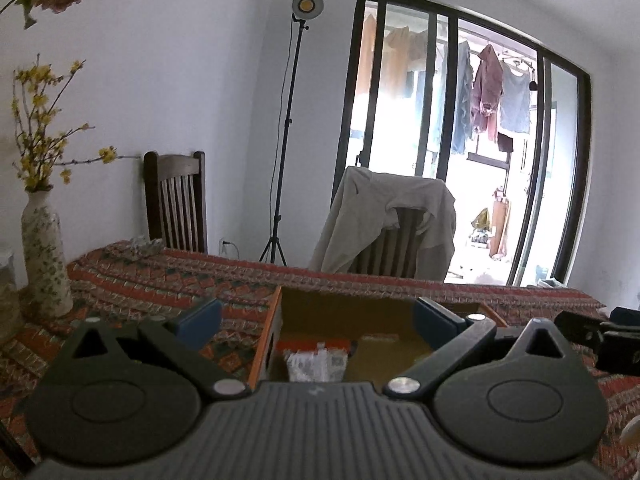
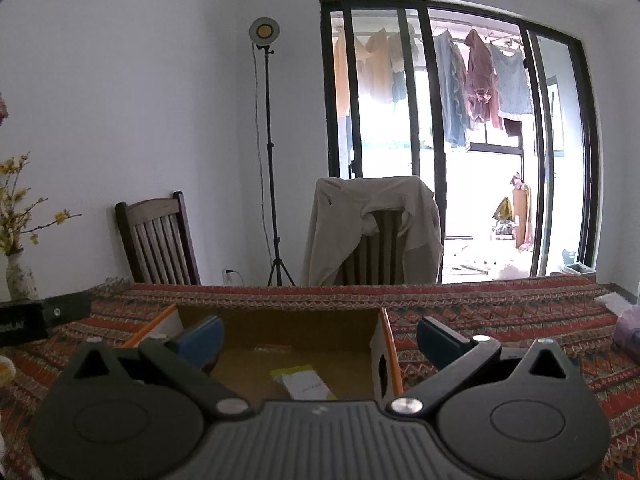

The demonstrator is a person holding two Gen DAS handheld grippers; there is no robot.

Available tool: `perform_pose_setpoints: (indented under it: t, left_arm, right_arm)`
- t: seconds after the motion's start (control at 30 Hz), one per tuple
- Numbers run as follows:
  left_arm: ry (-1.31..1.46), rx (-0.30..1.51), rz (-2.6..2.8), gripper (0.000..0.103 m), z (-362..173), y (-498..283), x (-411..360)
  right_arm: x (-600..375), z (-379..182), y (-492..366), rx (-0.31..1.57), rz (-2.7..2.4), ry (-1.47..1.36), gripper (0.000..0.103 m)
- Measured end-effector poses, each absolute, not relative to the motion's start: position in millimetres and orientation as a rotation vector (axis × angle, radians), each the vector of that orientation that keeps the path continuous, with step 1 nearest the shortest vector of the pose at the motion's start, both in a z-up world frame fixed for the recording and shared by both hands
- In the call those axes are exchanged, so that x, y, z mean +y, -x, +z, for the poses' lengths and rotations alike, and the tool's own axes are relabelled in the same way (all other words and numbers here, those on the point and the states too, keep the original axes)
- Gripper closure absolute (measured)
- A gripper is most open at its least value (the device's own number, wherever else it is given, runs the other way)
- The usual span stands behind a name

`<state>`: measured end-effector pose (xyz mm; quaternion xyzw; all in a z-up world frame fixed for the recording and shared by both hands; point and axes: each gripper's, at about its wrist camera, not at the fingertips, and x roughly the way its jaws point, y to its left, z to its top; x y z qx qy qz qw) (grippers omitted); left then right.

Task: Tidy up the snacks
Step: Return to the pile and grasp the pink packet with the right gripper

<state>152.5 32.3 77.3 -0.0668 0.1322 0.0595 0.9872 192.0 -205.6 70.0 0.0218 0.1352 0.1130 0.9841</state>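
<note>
An open cardboard box (image 1: 340, 312) with orange edges stands on the patterned tablecloth. In the left wrist view it holds a silvery-white snack packet (image 1: 316, 366) and an orange-red packet (image 1: 312, 346) behind it. My left gripper (image 1: 318, 318) hovers open above the box, blue pads wide apart, nothing between them. In the right wrist view the same box (image 2: 296, 320) shows a white and yellow-green packet (image 2: 306, 384) on its floor. My right gripper (image 2: 320, 338) is open and empty over the box's right wall (image 2: 386, 356).
A flowered vase (image 1: 42, 256) with yellow blossoms stands at the table's left. Two wooden chairs (image 1: 176, 204) sit behind the table, one draped with a beige jacket (image 1: 384, 220). A lamp tripod (image 1: 280, 184) stands by the wall. The other gripper's black body (image 1: 600, 340) lies to the right.
</note>
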Motion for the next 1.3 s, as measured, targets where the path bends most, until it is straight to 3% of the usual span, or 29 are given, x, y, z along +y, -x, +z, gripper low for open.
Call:
perform_pose_setpoints:
  t: [0.7,1.3]
  left_arm:
    - [0.143,0.439,0.137,0.0,-12,-63,69]
    - [0.162,0.412,0.122,0.0,-21,-43,70]
  right_arm:
    - [-210,-8,-101,0.423,0.283,0.002,0.0]
    - [-215,-29,-92,0.503,0.235,-0.025,0.0]
